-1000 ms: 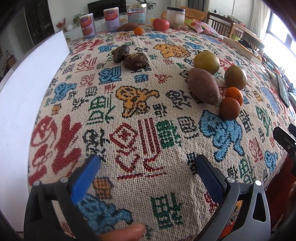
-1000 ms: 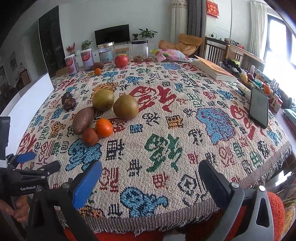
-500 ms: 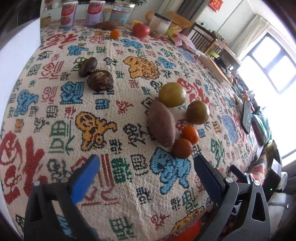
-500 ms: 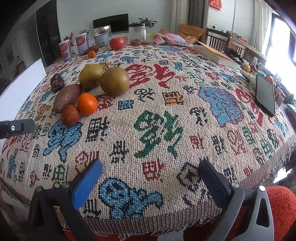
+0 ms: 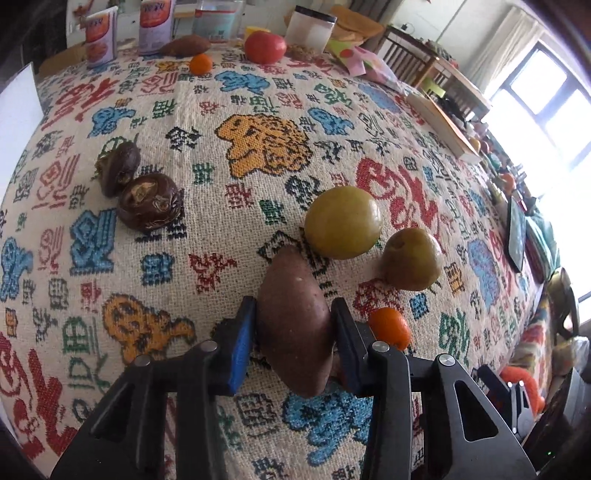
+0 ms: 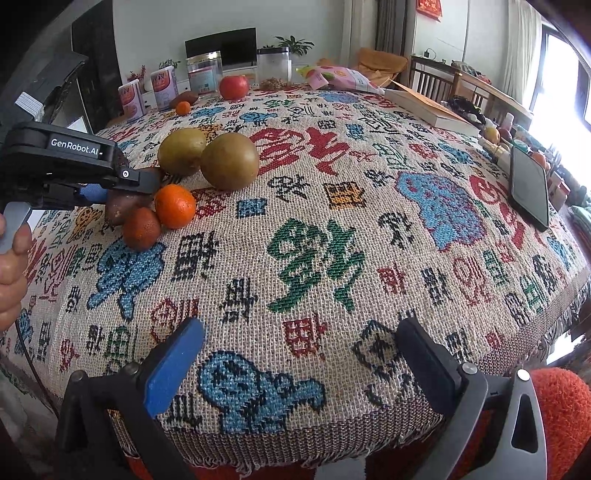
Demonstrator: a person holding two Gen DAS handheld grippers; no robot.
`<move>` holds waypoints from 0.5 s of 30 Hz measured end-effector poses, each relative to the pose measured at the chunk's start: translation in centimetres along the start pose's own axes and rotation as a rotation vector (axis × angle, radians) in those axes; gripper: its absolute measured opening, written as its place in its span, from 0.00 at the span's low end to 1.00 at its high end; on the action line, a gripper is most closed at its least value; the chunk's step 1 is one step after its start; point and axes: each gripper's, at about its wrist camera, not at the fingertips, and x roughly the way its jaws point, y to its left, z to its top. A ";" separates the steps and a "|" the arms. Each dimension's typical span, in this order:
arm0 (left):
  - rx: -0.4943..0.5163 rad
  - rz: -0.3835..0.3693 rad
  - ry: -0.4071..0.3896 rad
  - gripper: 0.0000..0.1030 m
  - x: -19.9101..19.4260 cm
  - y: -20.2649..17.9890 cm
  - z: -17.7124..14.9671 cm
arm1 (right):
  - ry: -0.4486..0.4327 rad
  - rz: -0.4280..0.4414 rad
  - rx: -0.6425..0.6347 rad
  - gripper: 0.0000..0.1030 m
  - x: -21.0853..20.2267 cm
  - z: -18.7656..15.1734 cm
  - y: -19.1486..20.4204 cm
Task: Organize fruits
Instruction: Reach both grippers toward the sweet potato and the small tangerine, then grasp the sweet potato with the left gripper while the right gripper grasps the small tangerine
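My left gripper (image 5: 293, 332) is shut on a brown sweet potato (image 5: 293, 325) that lies on the patterned tablecloth (image 5: 155, 266). Beyond it sit two green-brown round fruits (image 5: 343, 221) (image 5: 412, 258) and an orange (image 5: 389, 326). In the right wrist view the left gripper (image 6: 110, 192) holds the sweet potato (image 6: 118, 208) next to a dark orange (image 6: 141, 229) and a bright orange (image 6: 174, 205). My right gripper (image 6: 291, 354) is open and empty above the table's near edge.
Two dark mushrooms (image 5: 147, 201) lie at the left. At the far edge are a red apple (image 5: 265, 46), a small orange (image 5: 200, 63), another sweet potato (image 5: 184, 46), cans (image 5: 99, 35) and jars (image 6: 273, 66). A book (image 6: 430, 107) and a phone (image 6: 528, 184) lie at the right.
My left gripper moved forward to the sweet potato and closed on it. My right gripper stayed open and shifted little.
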 end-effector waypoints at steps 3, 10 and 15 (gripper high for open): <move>0.019 0.011 -0.006 0.41 -1.8 1.8 -1.5 | 0.004 0.010 0.008 1.00 0.0 0.1 -0.1; 0.067 0.113 -0.050 0.41 -6.1 5.9 -7.0 | -0.026 0.251 0.010 0.80 -1.6 0.3 1.4; 0.083 0.131 -0.073 0.43 -5.8 6.7 -9.0 | 0.014 0.403 0.016 0.60 -0.2 1.8 4.5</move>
